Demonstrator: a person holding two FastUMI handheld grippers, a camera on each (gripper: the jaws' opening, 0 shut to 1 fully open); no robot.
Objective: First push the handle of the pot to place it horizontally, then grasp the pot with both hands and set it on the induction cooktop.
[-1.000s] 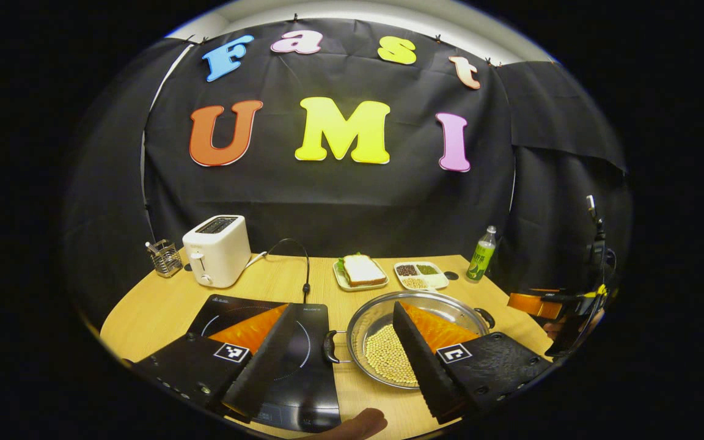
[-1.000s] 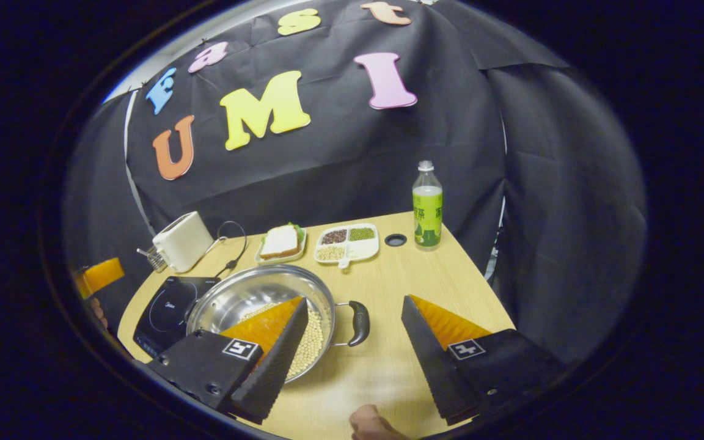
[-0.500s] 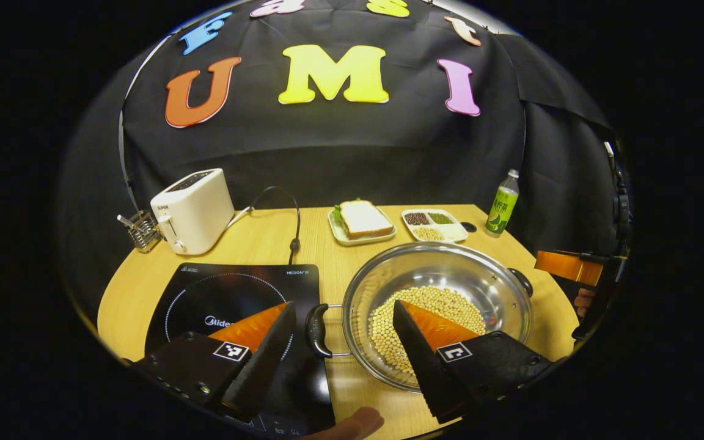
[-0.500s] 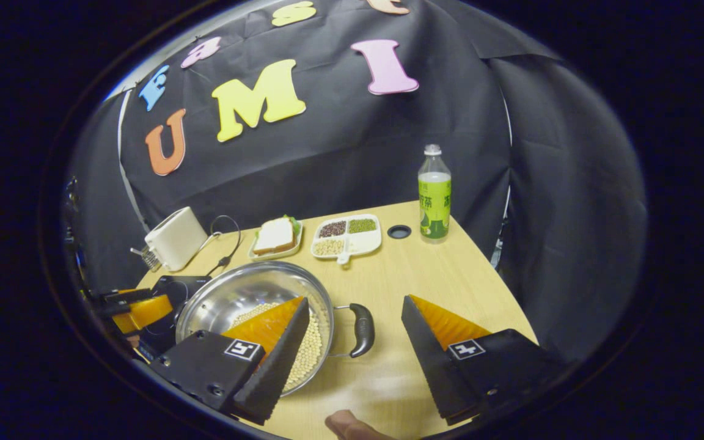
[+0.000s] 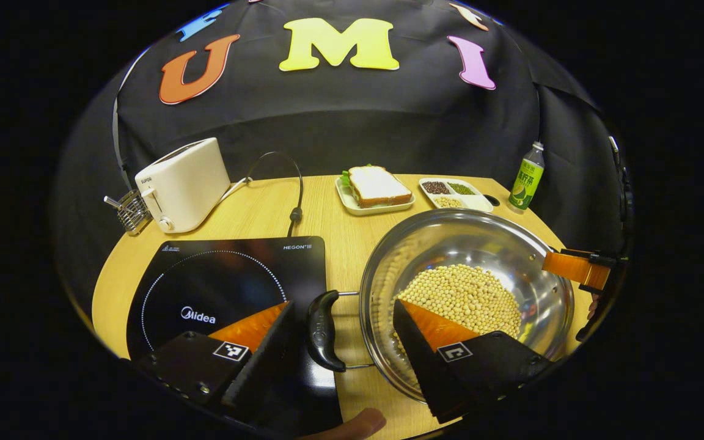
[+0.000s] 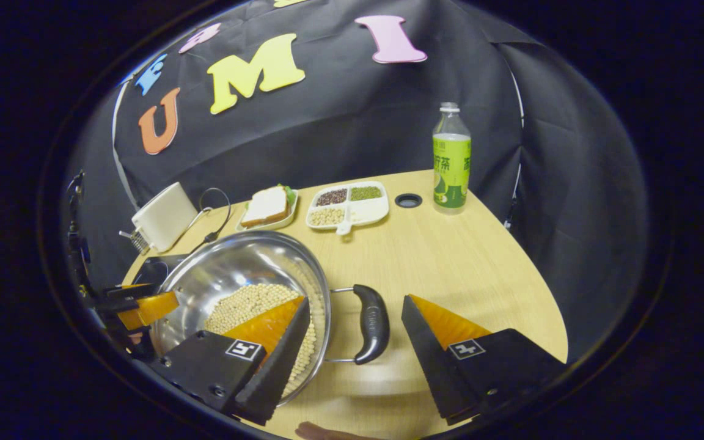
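Note:
A steel pot [image 5: 443, 238] holding pale beans stands on the wooden table just right of the black induction cooktop [image 5: 217, 281]. Its two black handles point left and right. The left handle [image 5: 322, 330] lies between the open fingers of my left gripper [image 5: 343, 305], untouched by either finger. In the right gripper view, the pot [image 6: 236, 269] sits at the lower left and its right handle [image 6: 371, 322] lies inside the open right gripper [image 6: 355, 300]. One finger of each gripper reaches over the pot's rim. The right gripper [image 5: 575, 269] also shows beyond the pot's far rim.
A white toaster [image 5: 182, 183] and a wire rack [image 5: 129, 211] stand at the back left, with a cable [image 5: 294, 201] running to the cooktop. A sandwich plate [image 5: 376, 189], a divided dish [image 5: 453, 194] and a green bottle [image 5: 526, 177] line the back right.
Both grippers have moved forward and down toward the pot. Each handle now lies between its gripper's fingers. The pot has stayed in place.

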